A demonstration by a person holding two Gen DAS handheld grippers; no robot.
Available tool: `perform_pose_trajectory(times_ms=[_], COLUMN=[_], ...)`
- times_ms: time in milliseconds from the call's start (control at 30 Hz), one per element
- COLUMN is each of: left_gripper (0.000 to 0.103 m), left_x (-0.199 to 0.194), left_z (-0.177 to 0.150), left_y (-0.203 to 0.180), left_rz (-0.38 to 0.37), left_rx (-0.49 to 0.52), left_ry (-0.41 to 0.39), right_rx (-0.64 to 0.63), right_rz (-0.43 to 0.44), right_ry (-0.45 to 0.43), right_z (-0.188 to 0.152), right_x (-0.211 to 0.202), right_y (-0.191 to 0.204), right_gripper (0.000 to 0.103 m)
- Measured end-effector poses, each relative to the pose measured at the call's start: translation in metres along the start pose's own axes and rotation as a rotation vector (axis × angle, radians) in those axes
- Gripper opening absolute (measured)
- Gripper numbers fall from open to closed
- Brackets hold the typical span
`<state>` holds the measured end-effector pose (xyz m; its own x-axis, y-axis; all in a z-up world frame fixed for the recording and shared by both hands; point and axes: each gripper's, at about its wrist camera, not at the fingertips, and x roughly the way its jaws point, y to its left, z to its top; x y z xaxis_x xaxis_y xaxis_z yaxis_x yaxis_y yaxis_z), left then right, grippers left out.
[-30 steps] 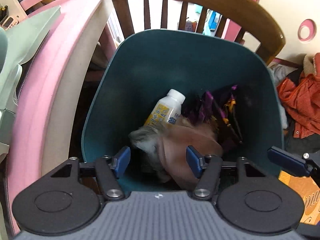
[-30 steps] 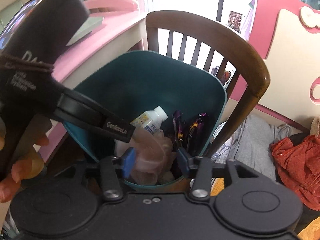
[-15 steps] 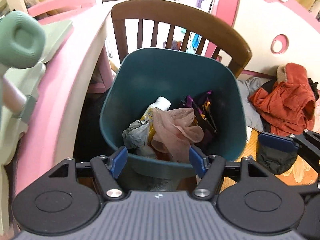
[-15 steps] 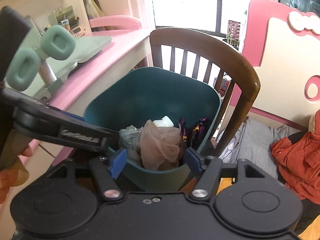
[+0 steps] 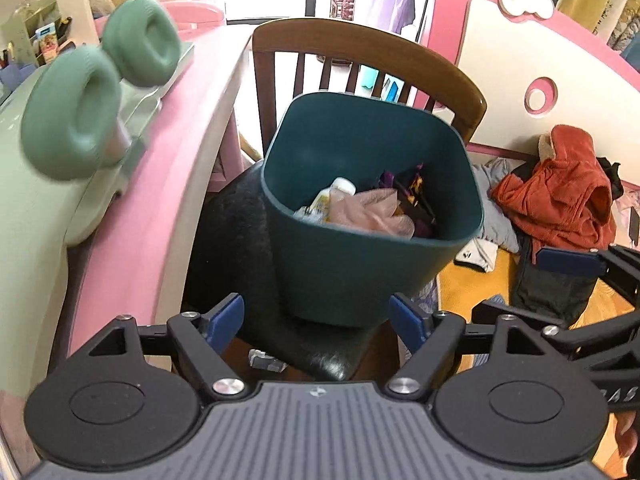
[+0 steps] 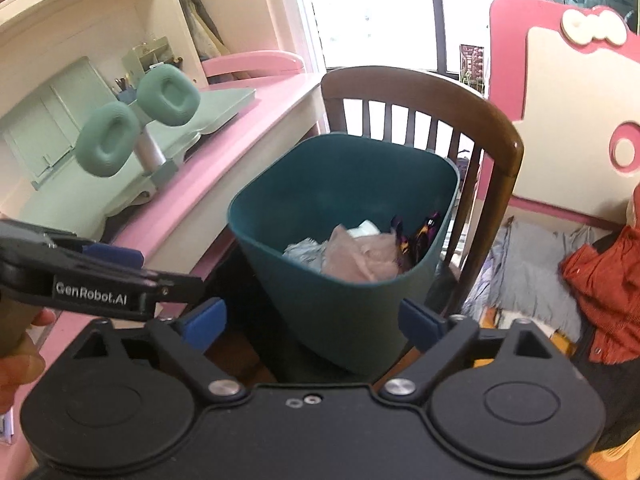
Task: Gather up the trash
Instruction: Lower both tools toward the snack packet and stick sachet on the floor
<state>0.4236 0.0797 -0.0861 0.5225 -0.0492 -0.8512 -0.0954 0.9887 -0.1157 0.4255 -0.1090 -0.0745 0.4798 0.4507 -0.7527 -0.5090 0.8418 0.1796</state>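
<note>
Left tool (image 5: 316, 316): its blue-padded jaws are being opened wide; nothing is being held or touched between them.
Right tool (image 6: 312, 322): its jaws are likewise being spread, almost fully apart, and are being kept empty; the left tool is being seen beside it at the picture's left.
Dark teal plastic bin (image 5: 352, 272): it is being carried on the black seat of the brown wooden slat-back chair (image 5: 440, 68), just beside the pink-edged worktop (image 5: 160, 200).
Trash inside: a crumpled pinkish mesh wad (image 5: 376, 216), a small white plastic bottle with a yellow label (image 5: 334, 196), a greyish scrap (image 6: 302, 252) and purple foil wrappers (image 5: 408, 192) are being held loosely in the bin, the wad lying uppermost.
Handling, judged: the wad and wrappers are being taken as light and soft, easily pinched at a raised fold; the bottle as stiff, smooth and likely slippery, best gripped across its body.
Worktop: pale green cushioned headphones on a stand (image 6: 136, 128) are being kept there, well apart from both tools.
Far right: an orange garment (image 5: 560, 192) is being left heaped on the floor.
</note>
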Motion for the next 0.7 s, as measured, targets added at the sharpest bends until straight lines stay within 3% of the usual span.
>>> perform_pose_trajectory(times_ms=[133, 400, 700], left_gripper=[0.079, 0.081, 0.082], left_x=[0.004, 0.035, 0.107], left_z=[-0.027, -0.092, -0.164], left_y=[0.008, 0.025, 0.034], left_rz=[-0.009, -0.008, 0.012], left_rx=[-0.023, -0.098, -0.145], left_ry=[0.013, 0.082, 0.192], right_rx=[-0.005, 0.098, 0.122], right_rz=[-0.011, -0.024, -0.009], right_ry=[0.004, 0.043, 0.147], right_z=[-0.024, -0.075, -0.126], right_x=[0.005, 0.024, 0.081], right_y=[0.007, 0.003, 0.001], right_gripper=[0.103, 0.103, 0.103])
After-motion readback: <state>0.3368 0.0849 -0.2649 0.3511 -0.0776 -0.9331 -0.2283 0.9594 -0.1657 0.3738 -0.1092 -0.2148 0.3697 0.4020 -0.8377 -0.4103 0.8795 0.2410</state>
